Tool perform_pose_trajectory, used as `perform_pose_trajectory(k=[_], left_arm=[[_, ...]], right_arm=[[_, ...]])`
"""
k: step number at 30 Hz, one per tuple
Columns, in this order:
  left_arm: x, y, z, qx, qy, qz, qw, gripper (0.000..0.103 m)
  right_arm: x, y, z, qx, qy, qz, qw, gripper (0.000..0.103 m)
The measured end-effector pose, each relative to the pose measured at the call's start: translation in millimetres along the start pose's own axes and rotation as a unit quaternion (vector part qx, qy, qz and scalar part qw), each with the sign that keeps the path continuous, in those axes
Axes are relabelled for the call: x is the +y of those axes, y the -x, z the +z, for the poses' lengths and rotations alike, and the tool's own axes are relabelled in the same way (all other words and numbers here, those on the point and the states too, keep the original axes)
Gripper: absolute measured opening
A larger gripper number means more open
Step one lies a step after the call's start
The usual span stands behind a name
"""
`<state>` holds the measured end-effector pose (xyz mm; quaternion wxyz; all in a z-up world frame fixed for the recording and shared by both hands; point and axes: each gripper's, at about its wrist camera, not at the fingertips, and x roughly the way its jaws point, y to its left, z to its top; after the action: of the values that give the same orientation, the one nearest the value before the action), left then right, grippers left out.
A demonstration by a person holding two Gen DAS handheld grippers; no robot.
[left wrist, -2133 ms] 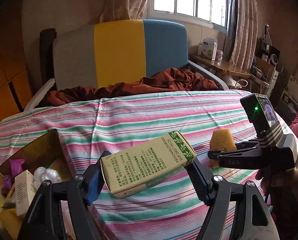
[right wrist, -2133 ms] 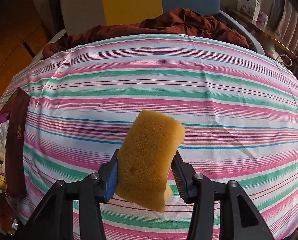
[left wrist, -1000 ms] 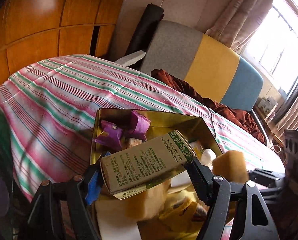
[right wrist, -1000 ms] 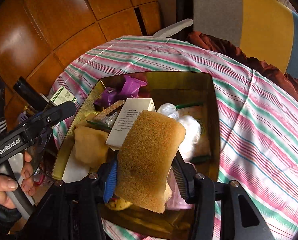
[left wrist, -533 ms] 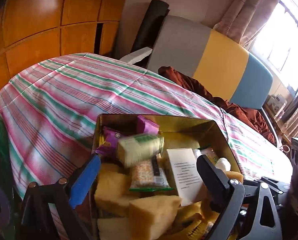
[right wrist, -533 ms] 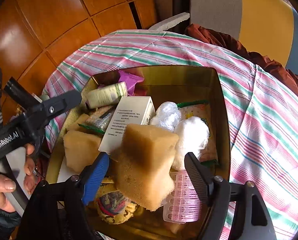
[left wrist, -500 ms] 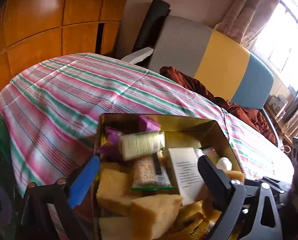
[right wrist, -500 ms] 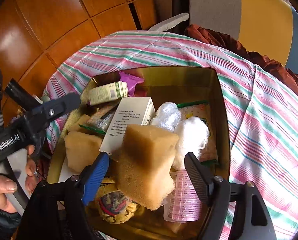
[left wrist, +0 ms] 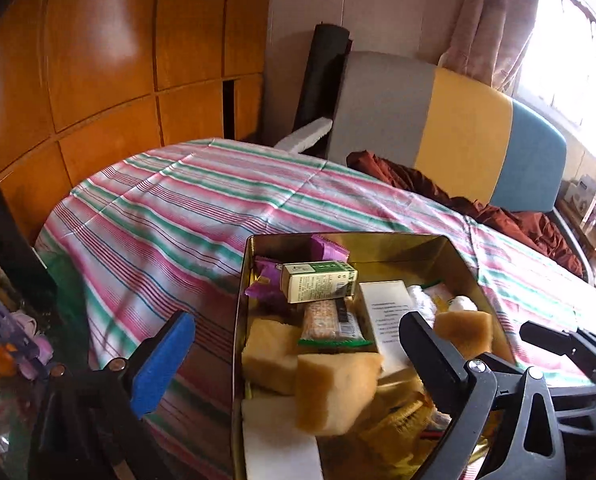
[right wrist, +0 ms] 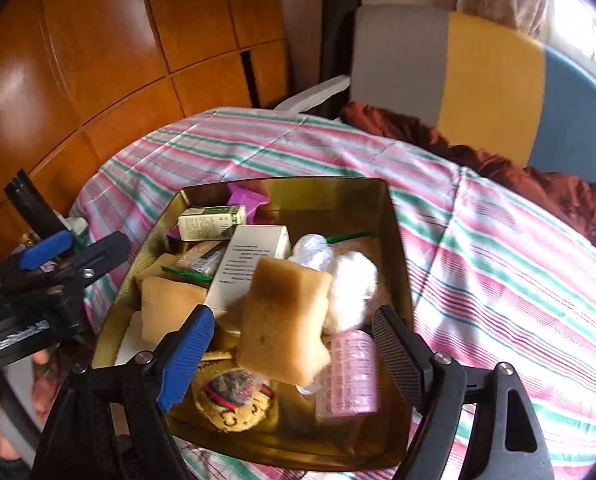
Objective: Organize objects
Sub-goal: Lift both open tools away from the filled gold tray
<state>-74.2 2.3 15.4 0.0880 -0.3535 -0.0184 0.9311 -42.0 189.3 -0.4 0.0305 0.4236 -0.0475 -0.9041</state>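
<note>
A gold tin [left wrist: 377, 236] [right wrist: 286, 182] sits on the striped tablecloth, full of small items. The green-and-cream box [left wrist: 317, 282] [right wrist: 212, 222] lies on its side at the tin's far left, free of any grip. My left gripper [left wrist: 294, 320] stands wide open above the tin's left edge, nothing between its fingers. My right gripper [right wrist: 294, 316] hangs over the tin's near end and its jaws are opening. The tan sponge [right wrist: 286, 320] [left wrist: 463, 328] sits between them on the pile, and neither pad presses on it.
The tin also holds a white box [right wrist: 254, 264], cotton balls [right wrist: 349, 276], a pink roller [right wrist: 349, 376], purple packets [left wrist: 329, 246], other sponges [left wrist: 333, 388] and a knitted ball [right wrist: 234, 400]. A grey, yellow and blue seat back [left wrist: 457, 136] stands behind the table, and wooden panels [left wrist: 98, 60] lie to the left.
Both grippers have let go: the box dropped from the left gripper into the tin's far left, and the sponge left the right gripper's pads. Both views pulled back slightly.
</note>
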Motion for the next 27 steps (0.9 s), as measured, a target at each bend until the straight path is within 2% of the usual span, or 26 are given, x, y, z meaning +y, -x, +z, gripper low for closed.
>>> perform_pose_trajectory(k=[2,6,9,18,27], left_arm=[[-2,9,-5,-0.006,0.007,0.004,0.9999,0.103],[-13,19,-12,-0.011,-0.001,0.052,0.9986,0.103],[-17,24,-20,-0.01,-0.007,0.06,0.9981,0.103],[-19,24,-39,0.012,0.0,0.042,0.999,0.103],[-22,28,-44,-0.005,-0.002,0.038,0.9993,0.102]], right_arm=[[-1,6,-6,-0.009,-0.004,-0.014,1.0,0.083],[-5,15,-18,-0.02,-0.015,-0.031,0.999,0.083],[-9,19,-25,-0.02,-0.024,-0.032,0.999,0.083],[-14,21,-40,-0.016,-0.037,-0.04,0.998,0.083],[-8,26,-39,-0.036,-0.024,-0.068,0.997,0.083]])
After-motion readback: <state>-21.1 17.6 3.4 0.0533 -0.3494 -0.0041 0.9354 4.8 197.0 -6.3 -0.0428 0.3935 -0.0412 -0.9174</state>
